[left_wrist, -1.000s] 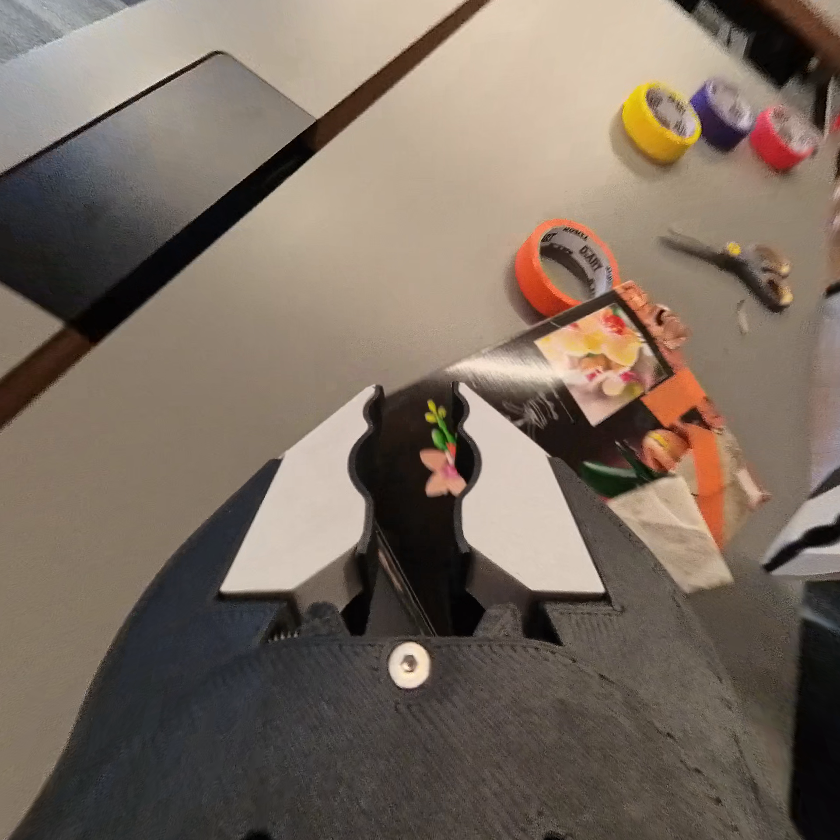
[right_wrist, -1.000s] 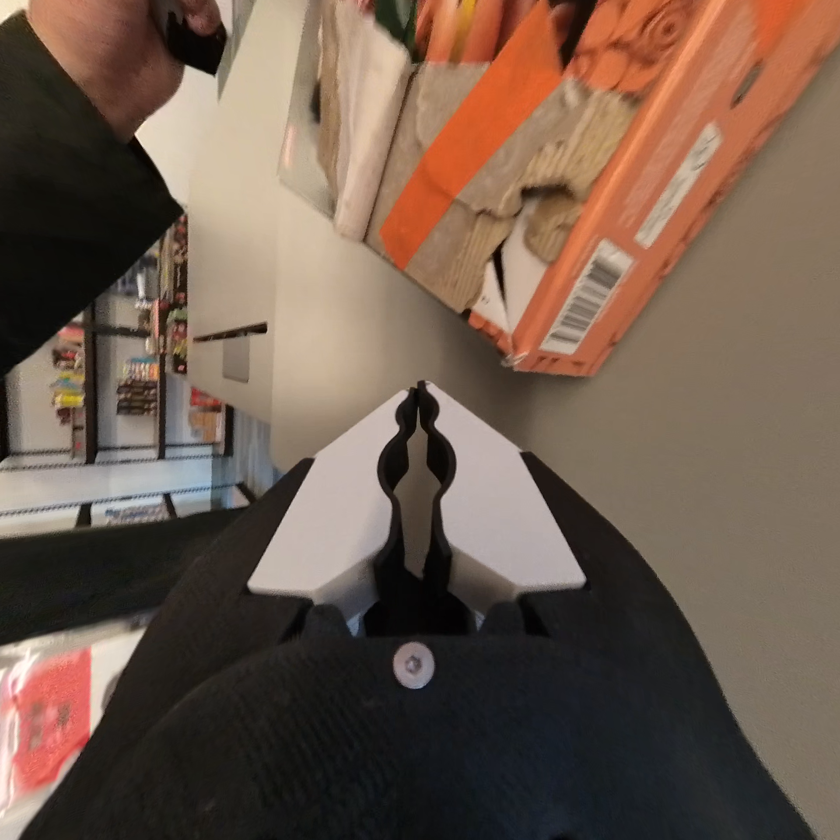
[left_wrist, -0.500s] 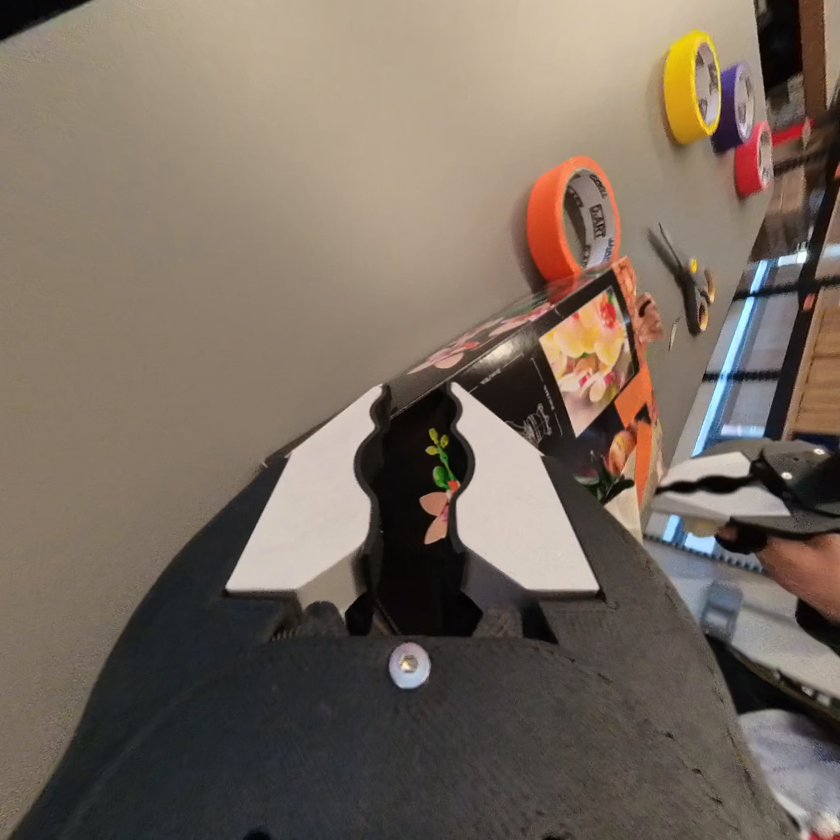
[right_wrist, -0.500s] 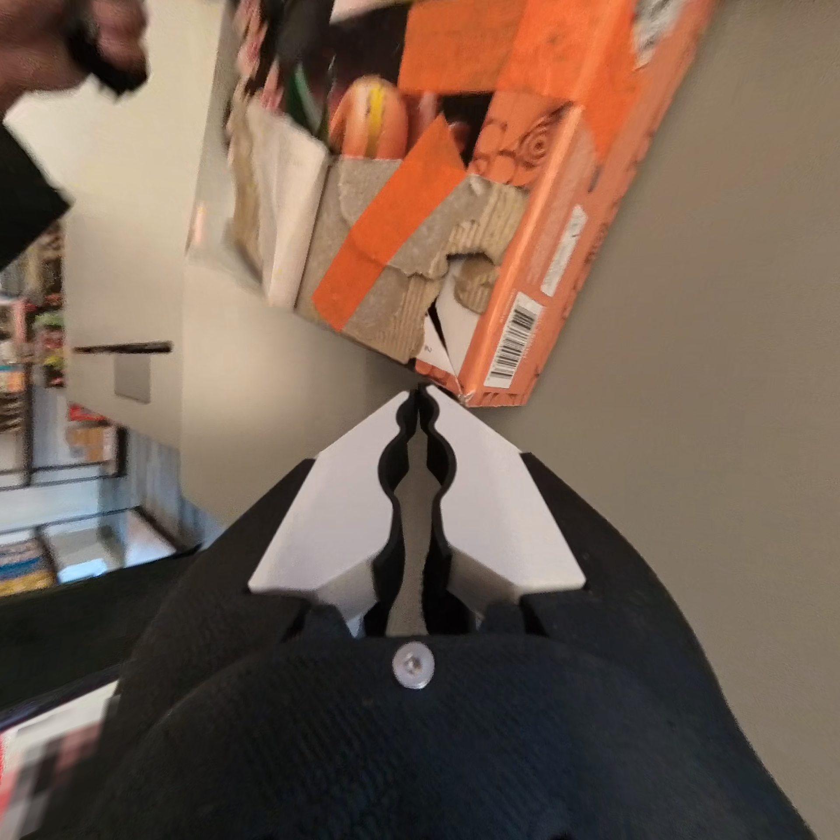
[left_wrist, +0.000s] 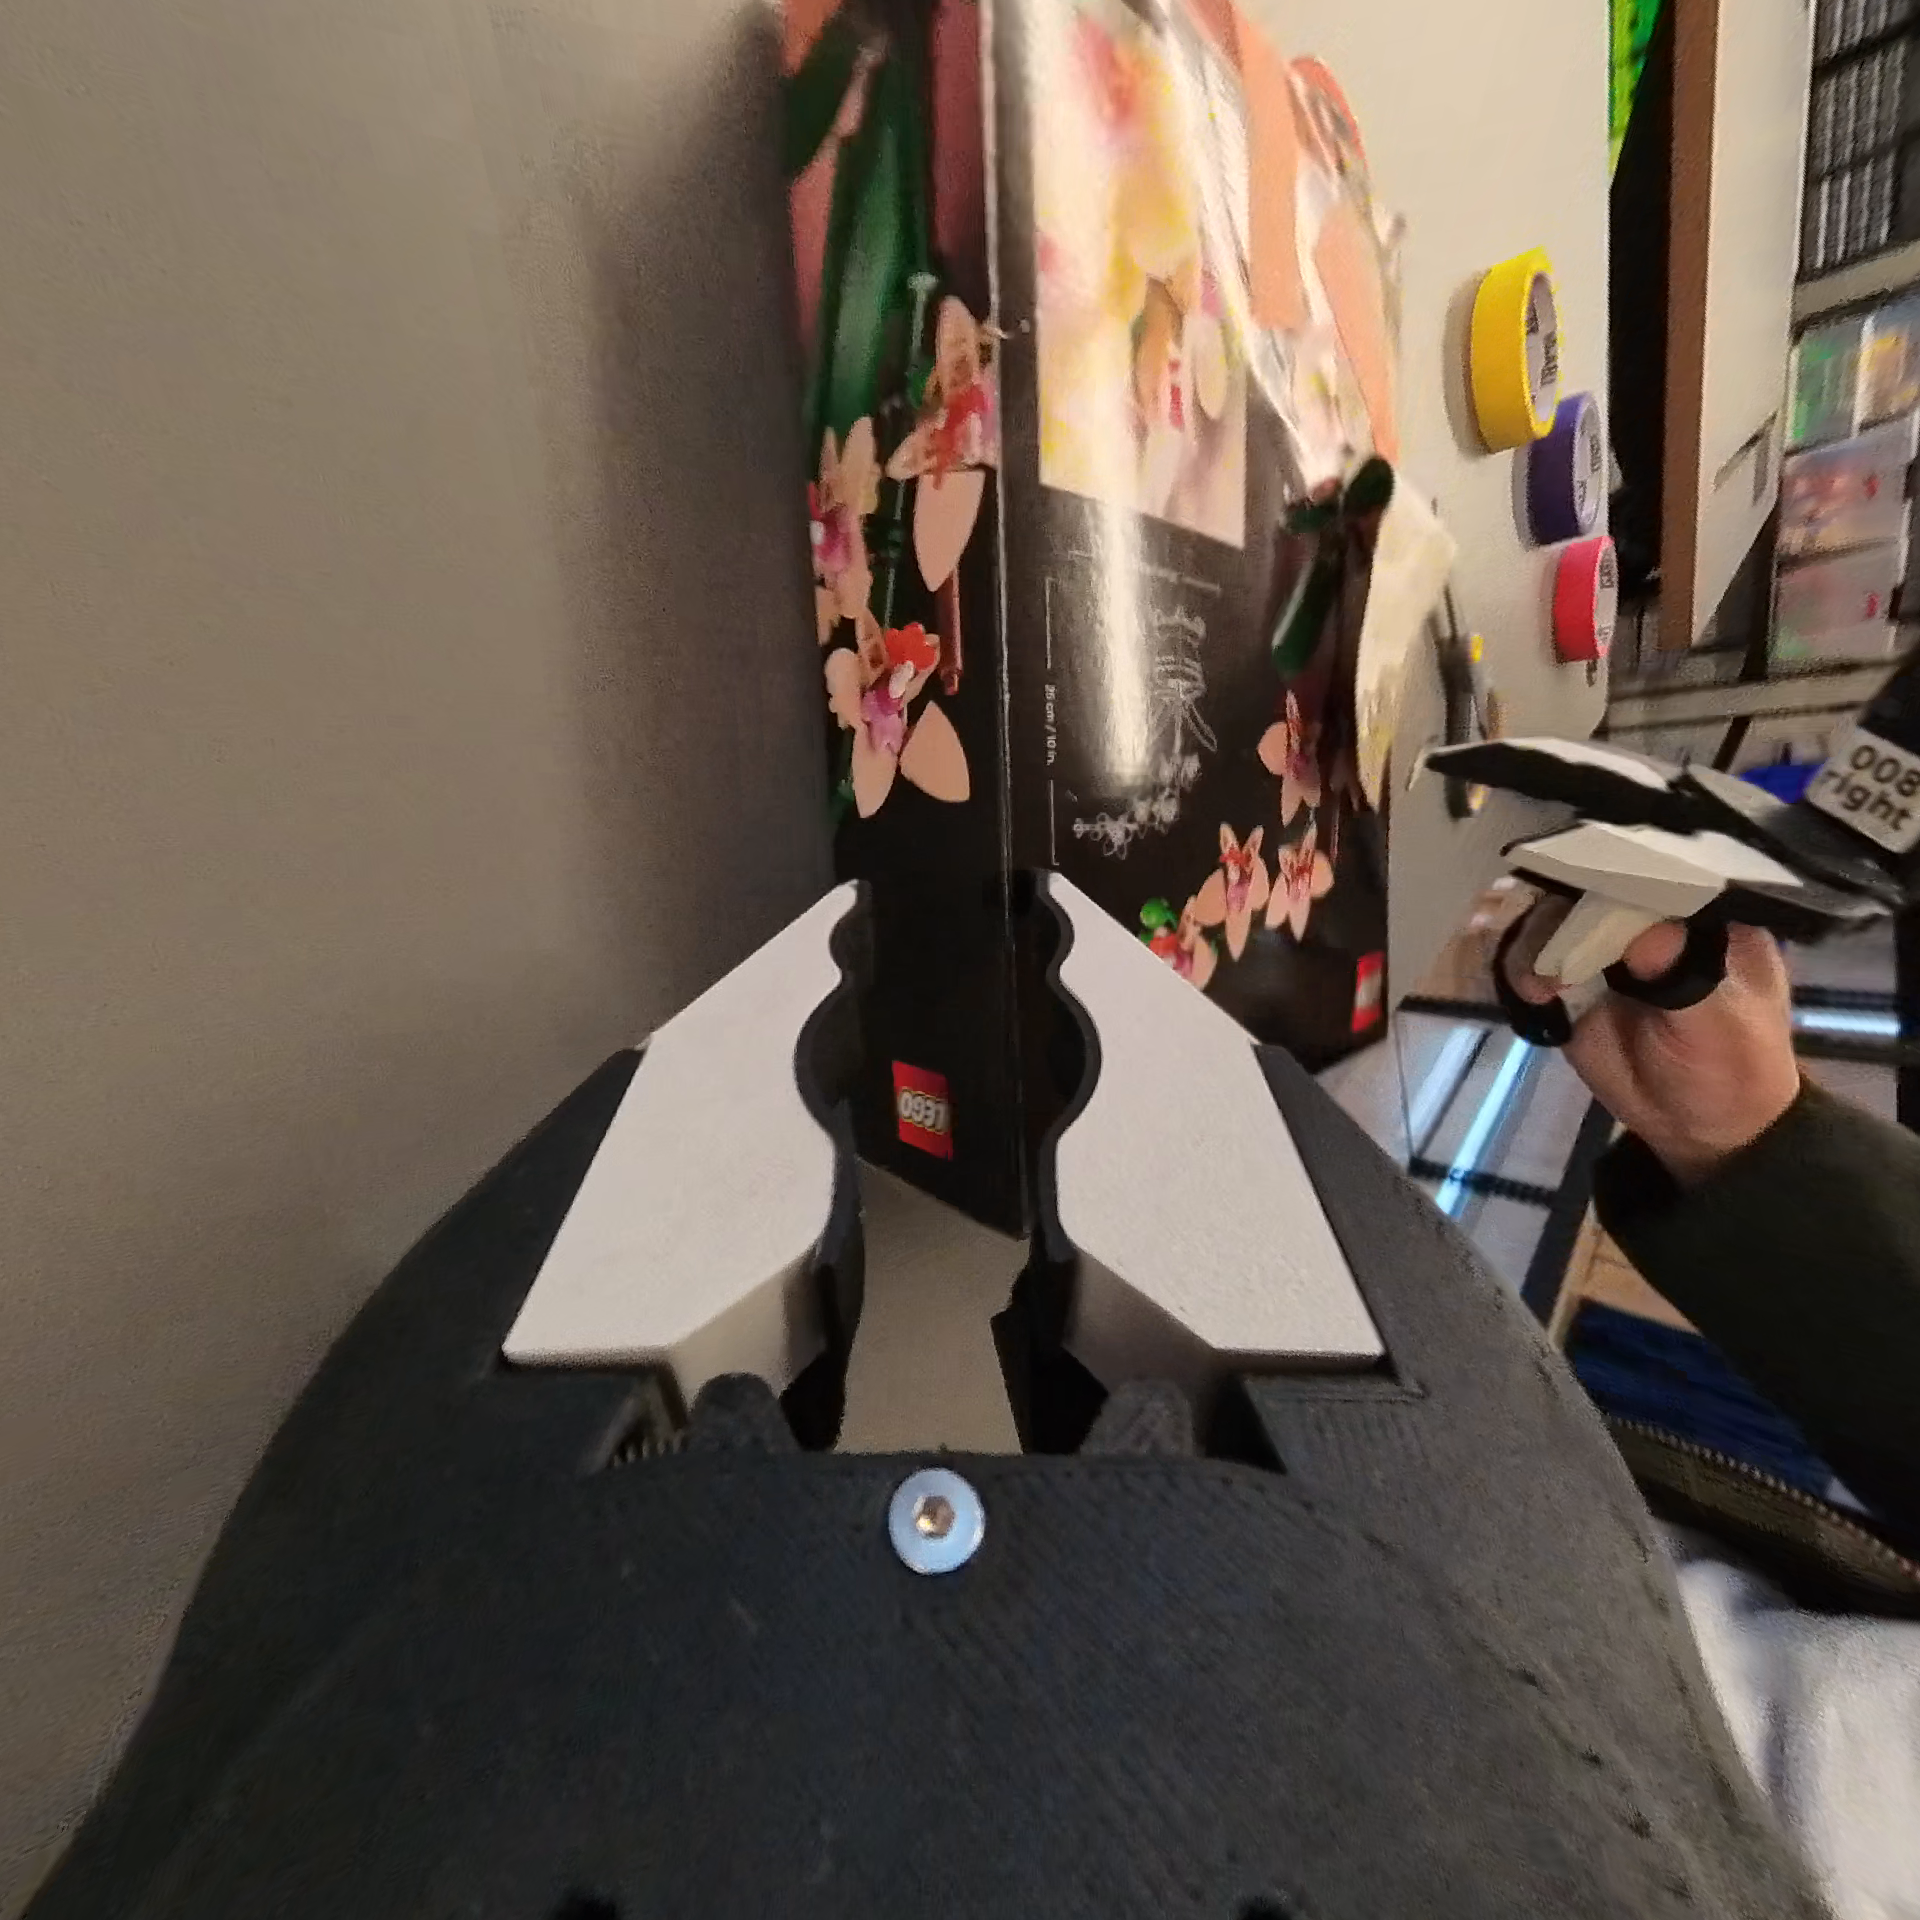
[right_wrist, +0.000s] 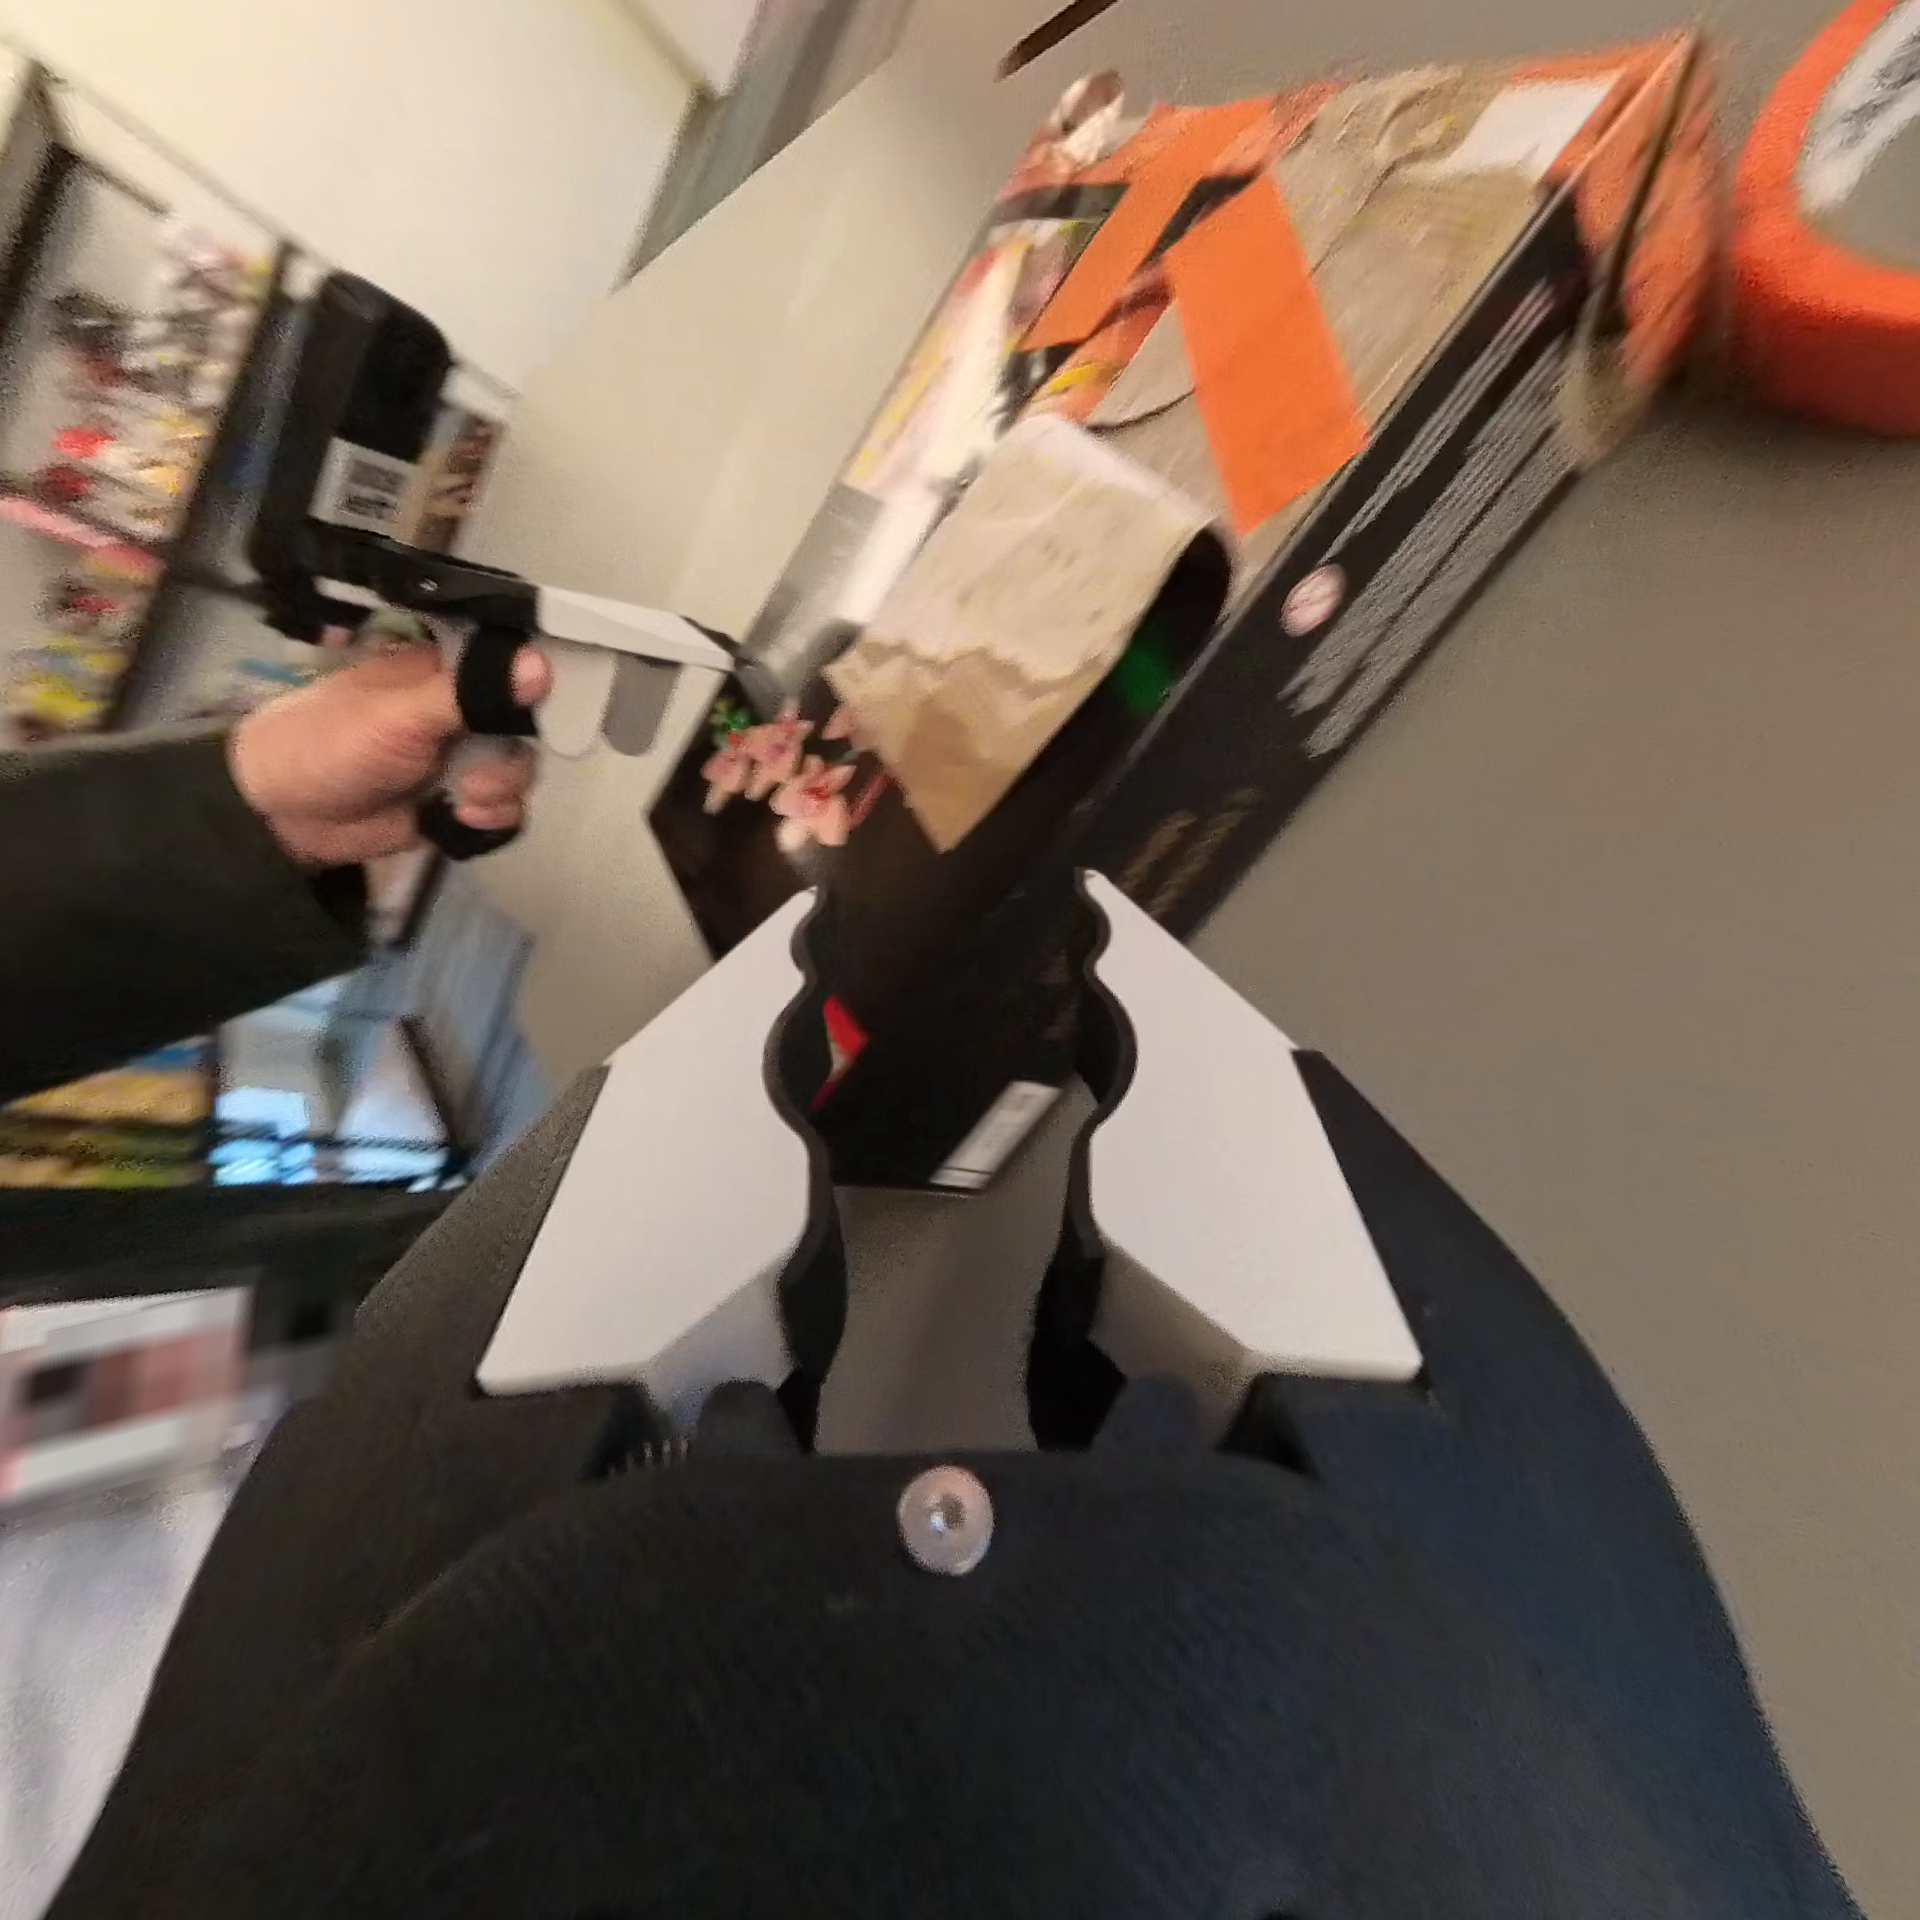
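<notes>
**Right gripper now open round the box's near corner**

A second ago the right gripper (right_wrist: 951, 904) was closed, empty and short of the box (left_wrist: 1132, 675). Now its fingers are spread wide, with the box's near corner between them. Blur hides whether they touch it. The left gripper (left_wrist: 945, 914) keeps its hold, fingers partly closed and pinching the box's opposite corner at the tips. Both views have swung, so the box has been turned in that grip. It is against the table (left_wrist: 364, 623), its torn, taped end just beside the orange roll (right_wrist: 1818, 260). The yellow roll (left_wrist: 1512, 353), purple roll (left_wrist: 1564, 468) and red roll (left_wrist: 1584, 613) sit near the table's far edge.
</notes>
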